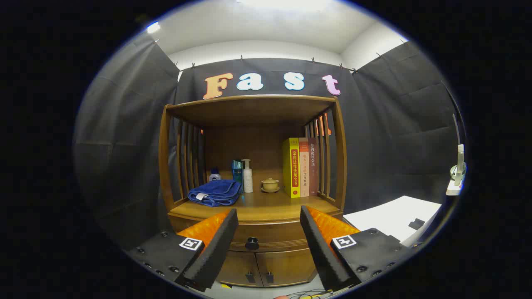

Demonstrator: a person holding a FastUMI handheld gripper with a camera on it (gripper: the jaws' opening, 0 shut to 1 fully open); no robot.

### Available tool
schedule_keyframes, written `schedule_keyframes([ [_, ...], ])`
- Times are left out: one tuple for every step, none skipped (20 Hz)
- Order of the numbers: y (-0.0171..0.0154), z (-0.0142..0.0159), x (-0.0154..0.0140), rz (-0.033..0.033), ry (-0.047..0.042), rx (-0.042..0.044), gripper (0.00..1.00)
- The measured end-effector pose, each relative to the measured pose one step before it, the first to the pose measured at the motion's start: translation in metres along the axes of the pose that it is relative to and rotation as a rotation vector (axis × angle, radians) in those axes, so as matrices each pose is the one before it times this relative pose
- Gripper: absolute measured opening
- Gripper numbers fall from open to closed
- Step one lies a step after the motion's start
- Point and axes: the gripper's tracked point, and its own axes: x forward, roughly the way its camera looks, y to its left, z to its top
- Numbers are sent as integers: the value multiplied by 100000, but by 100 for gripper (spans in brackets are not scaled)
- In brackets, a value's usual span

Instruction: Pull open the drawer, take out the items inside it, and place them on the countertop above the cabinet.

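A wooden cabinet (253, 209) stands ahead of me with an open shelf on top. Its drawer (270, 237) sits closed below the countertop, with a dark round knob (252, 243) in the middle of its front. My gripper (269, 212) is open, its two fingers spread wide on either side of the knob and still a way short of it. Nothing is between the fingers. What lies inside the drawer is hidden.
On the countertop lie a folded blue towel (216, 193), a white pump bottle (247, 176), small blue bottles (237, 170), a lidded tea cup (270, 185) and upright books (300, 167). Two small doors (266, 268) are under the drawer. A white table (395, 218) stands right.
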Motion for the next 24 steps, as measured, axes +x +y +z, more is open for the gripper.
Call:
schedule_keyframes([
  [135, -33, -57, 182, 112, 114, 98],
  [40, -25, 4, 132, -40, -10, 98],
  [6, 116, -78, -76, -105, 49, 98],
  [2, 21, -29, 0, -201, 117, 98],
  [3, 3, 94, -70, -100, 99, 98],
  [-62, -87, 35, -452, 20, 80, 98],
  [5, 10, -91, -198, 33, -33, 98],
  [-39, -72, 64, -127, 91, -182, 98],
  [-75, -32, 48, -346, 124, 19, 98],
  [-20, -17, -3, -174, -40, 101, 98],
  [-9, -45, -58, -88, 198, 97, 98],
  [-15, -44, 34, -175, 39, 144, 98],
  [54, 81, 20, 20, 4, 33, 98],
  [91, -52, 8, 133, -77, -96, 98],
  [109, 42, -37, 278, -96, -46, 98],
  [107, -65, -12, 333, 45, 5, 98],
  [59, -3, -40, 101, 88, 107, 98],
  [-14, -44, 59, -19, -13, 211, 98],
  [12, 6, -50, -70, 68, 104, 98],
  [153, -38, 39, 506, -10, -90, 98],
  [420, 126, -126, 1292, -929, 656, 98],
  [489, 277, 22, 1613, -1385, 1432, 98],
  [460, 158, 75, 1885, -1300, 1731, 98],
  [623, 215, 320, 2445, -1604, 972, 98],
])
